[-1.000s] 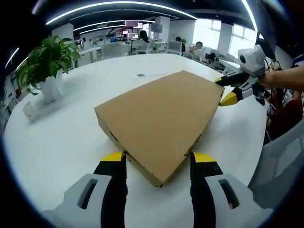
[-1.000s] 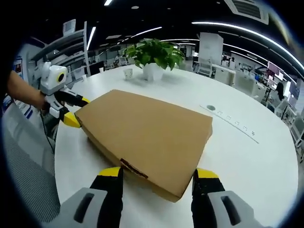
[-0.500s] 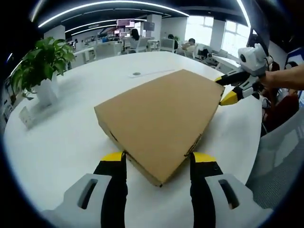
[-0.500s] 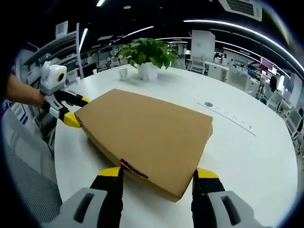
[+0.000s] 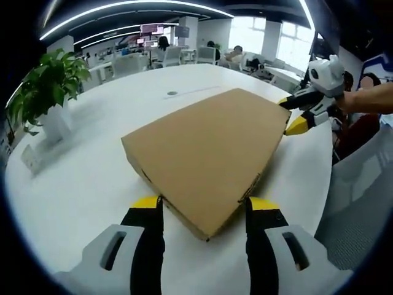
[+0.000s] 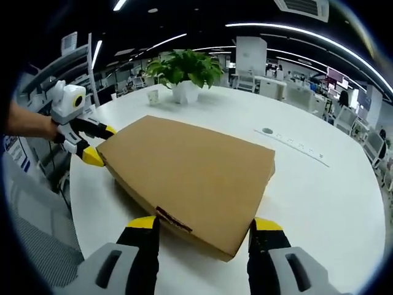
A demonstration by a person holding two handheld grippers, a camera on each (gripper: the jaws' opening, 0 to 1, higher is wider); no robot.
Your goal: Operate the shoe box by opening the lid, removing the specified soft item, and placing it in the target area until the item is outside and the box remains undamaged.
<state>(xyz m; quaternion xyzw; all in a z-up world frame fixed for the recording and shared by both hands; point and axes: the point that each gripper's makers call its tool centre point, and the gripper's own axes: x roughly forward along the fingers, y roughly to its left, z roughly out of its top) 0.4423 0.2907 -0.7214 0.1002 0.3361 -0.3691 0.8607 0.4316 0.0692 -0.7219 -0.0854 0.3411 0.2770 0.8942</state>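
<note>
A flat brown box lies closed on a round white table, and each gripper sits at an opposite corner of it.

In the left gripper view, the left gripper stands with its jaws set wide, one yellow-tipped jaw on each side of the box's near corner. The tips lie just beside the box's edges; whether they press on the cardboard is hard to judge from this angle. At the box's far corner the right gripper comes in, held by a hand, its two yellow tips spread above and below that corner's edge.

In the right gripper view the box shows from the other end. The right gripper straddles the near corner with its jaws wide, tips just beside the box's side walls. A dark strip, perhaps tape, marks the box's edge near one jaw. At the far corner the left gripper opens around the edge, with a hand behind it.

A potted plant stands on the table well apart from the box, with a small white card holder near the pot. Beyond the box, a round port and a strip of sockets sit in the tabletop.
</note>
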